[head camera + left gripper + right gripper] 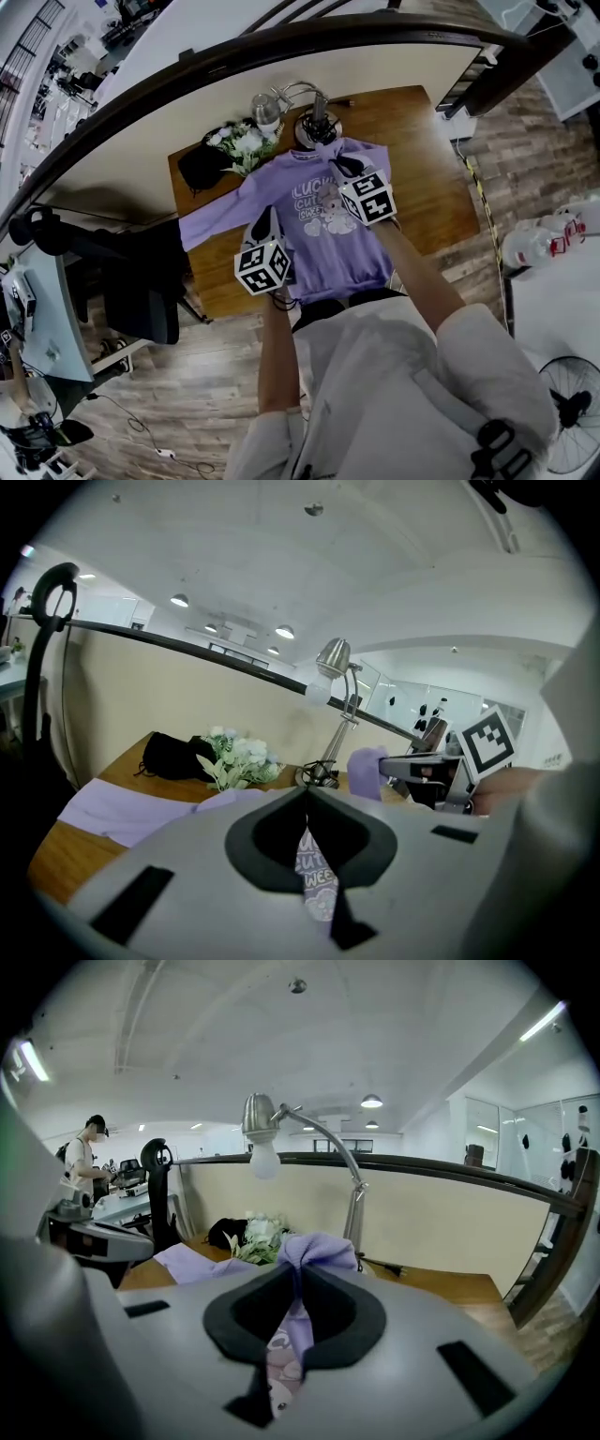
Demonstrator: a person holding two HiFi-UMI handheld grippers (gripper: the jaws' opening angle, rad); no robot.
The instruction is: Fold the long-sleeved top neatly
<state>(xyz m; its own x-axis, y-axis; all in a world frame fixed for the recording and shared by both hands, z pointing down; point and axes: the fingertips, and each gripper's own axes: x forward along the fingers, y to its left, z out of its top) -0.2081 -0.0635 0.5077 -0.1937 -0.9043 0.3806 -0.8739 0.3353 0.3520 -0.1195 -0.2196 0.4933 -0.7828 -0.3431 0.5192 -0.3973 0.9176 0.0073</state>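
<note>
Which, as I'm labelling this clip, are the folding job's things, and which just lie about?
Job: top, pinched in the right gripper; left gripper, jaws shut; table under it.
Lying about: lamp, flowers, black pouch.

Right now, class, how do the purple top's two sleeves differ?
The outstretched sleeve lies flat on the table, reaching its edge; the pinched sleeve is bunched up and lifted. No gripper touches the outstretched sleeve; the right gripper is shut on the pinched sleeve. Both are plain lilac.
</note>
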